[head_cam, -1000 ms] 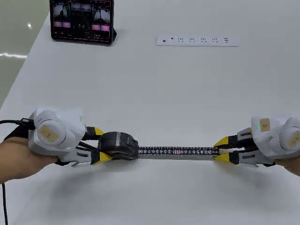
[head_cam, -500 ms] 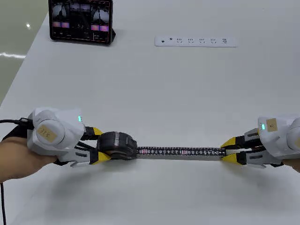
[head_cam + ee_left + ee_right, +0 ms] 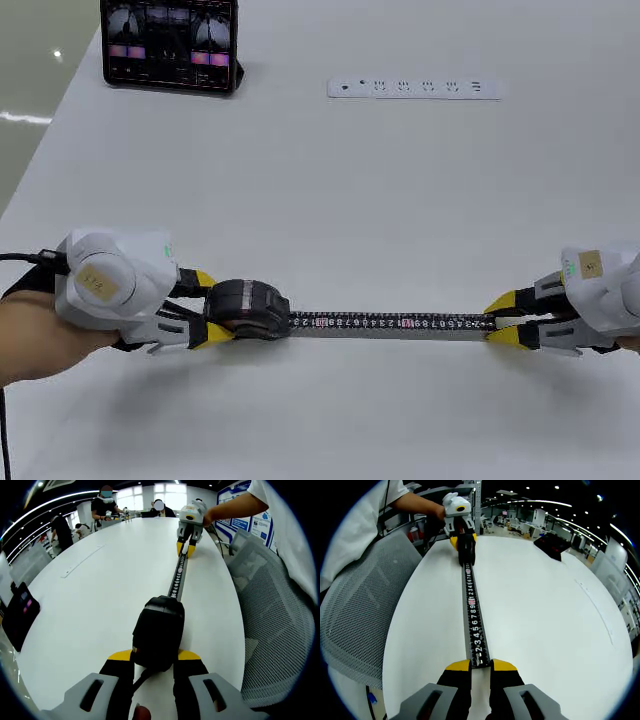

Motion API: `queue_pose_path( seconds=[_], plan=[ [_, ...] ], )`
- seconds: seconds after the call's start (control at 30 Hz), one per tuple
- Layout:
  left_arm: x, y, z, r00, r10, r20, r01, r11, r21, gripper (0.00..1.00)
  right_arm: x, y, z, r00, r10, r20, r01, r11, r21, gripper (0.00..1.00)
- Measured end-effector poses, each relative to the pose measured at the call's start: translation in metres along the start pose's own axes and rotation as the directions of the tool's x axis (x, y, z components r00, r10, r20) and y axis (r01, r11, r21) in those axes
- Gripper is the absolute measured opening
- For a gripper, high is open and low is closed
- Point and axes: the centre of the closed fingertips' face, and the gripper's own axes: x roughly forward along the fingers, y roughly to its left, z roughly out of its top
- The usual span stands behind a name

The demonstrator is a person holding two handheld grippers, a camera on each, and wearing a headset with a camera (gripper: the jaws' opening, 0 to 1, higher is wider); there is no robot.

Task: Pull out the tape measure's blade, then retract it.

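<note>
1. Black tape measure case (image 3: 248, 309) sits clamped between the jaws of the left gripper (image 3: 212, 306), which close against its sides; it rests on the white table (image 3: 350, 180).
2. Its blade (image 3: 390, 323) is pulled out straight ahead of the left gripper and lies flat along the table, reaching the right gripper (image 3: 498, 320).
3. The right gripper's jaws are almost together, pinching the blade's end between their yellow tips.
4. Well beyond both grippers, a dark tablet (image 3: 168, 45) stands and a power strip (image 3: 412, 88) lies.

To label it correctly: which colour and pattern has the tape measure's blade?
The blade is black with white numerals and ticks; clearest in the right gripper view.
</note>
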Motion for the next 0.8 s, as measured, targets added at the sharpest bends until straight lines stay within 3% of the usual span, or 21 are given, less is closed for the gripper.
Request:
queue_pose_path(
  seconds=[0.8],
  plan=[
    [0.0035,0.0006,-0.0015,0.9997,0.013,-0.019,-0.014,1.000,-0.008,0.25,0.0006,0.0004,0.0006,0.9990,0.009,-0.043,-0.008,1.000,0.022,0.11]
  ],
)
